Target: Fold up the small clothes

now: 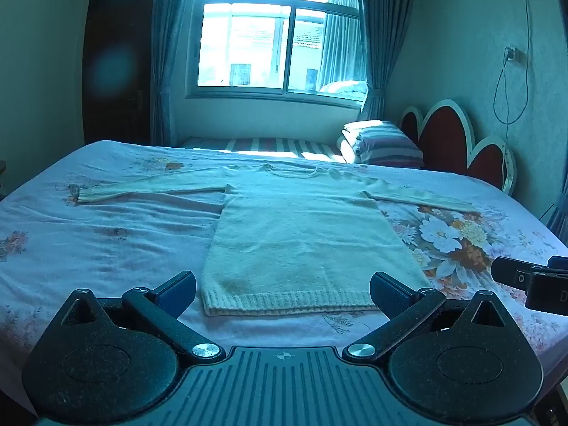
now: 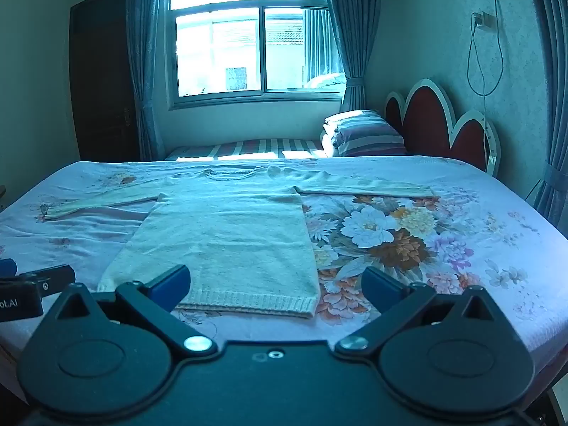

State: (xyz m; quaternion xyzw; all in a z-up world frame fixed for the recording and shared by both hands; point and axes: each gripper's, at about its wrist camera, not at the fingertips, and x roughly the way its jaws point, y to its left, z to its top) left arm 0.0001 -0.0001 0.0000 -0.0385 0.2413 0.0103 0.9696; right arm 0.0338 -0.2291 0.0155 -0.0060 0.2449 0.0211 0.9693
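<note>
Pale knit sweater [image 1: 305,234] lies flat on the bed [image 1: 106,234], front up, neck toward the window [image 1: 280,32], ribbed hem nearest the cameras. Both sleeves are stretched straight out to the sides (left cuff ends near a small flower print, right sleeve runs along the top of the big floral patch [image 2: 387,234]). Body is smooth, w/ no folds in it.

Left gripper [image 1: 283,291] hovers just short of the hem, jaws spread wide, nothing between them. Right gripper [image 2: 276,282] sits beside it, over the hem's right corner, jaws likewise spread wide and empty; neither touches the knit.

Beyond: striped pillow [image 2: 369,133] by a red scalloped headboard [image 2: 426,117], curtains either side of the window, dark door [image 2: 103,78] at left.
</note>
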